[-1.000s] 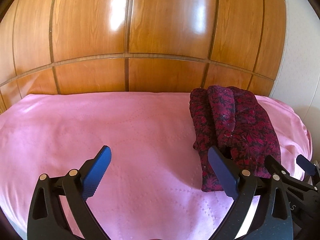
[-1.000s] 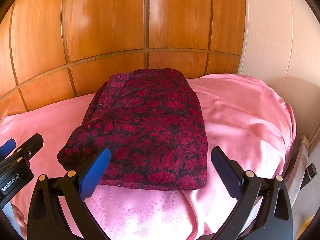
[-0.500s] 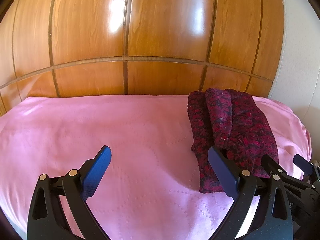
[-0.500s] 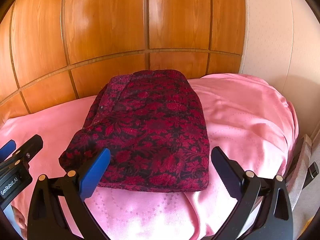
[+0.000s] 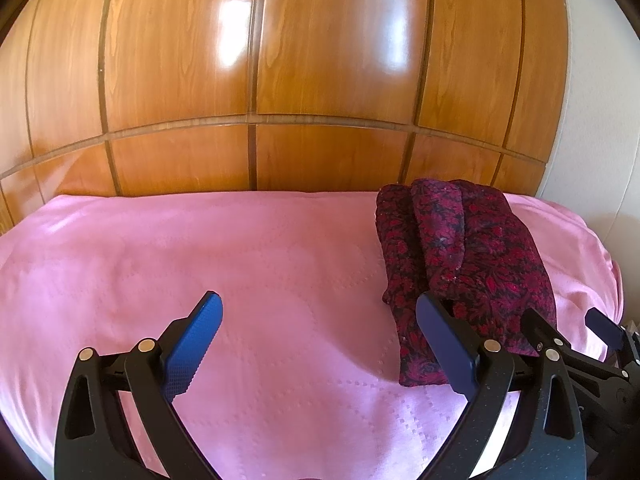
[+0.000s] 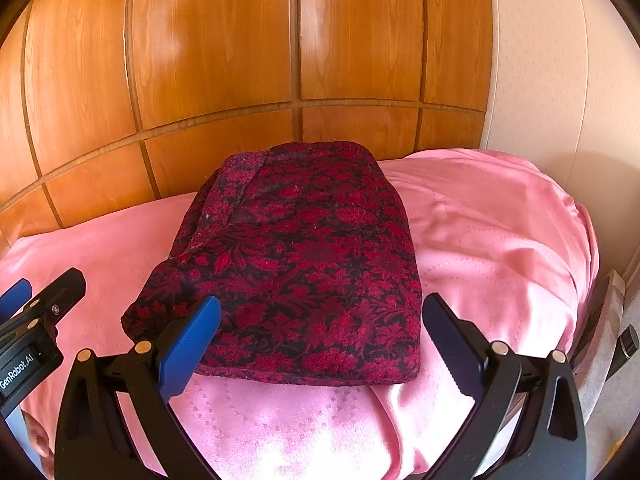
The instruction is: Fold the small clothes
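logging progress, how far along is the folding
Done: the garment lies folded into a compact stack on the pink sheet. In hand: nothing; the left gripper and right gripper hover with jaws open and empty. Left: no other unfolded clothes show.

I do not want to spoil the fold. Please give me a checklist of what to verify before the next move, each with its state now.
1. Left claw open and empty: ok.
2. Right claw open and empty: ok.
3. Red floral garment folded into a compact stack: ok.
4. Garment lying fully on the pink bedspread, not over its edge: ok.
5. Both claws clear of the garment: cannot tell; their tips overlap its near edge in both views.
6. More clothes waiting to be folded: cannot tell; none in view.
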